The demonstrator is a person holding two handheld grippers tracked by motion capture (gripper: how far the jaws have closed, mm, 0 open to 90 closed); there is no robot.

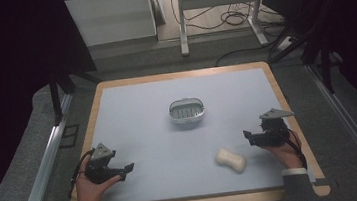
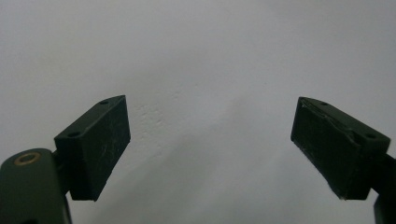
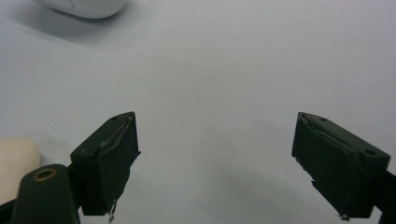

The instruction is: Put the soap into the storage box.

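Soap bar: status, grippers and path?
Left gripper open, empty. Right gripper open, empty, just right of the soap bar, not touching. Soap dish mid-table, nothing between.

Soap bar (image 1: 230,160) lies before soap dish (image 1: 186,110), rightward.

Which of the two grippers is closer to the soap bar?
The right gripper: the cream soap bar lies just beside it, while the left gripper sits far across the mat.
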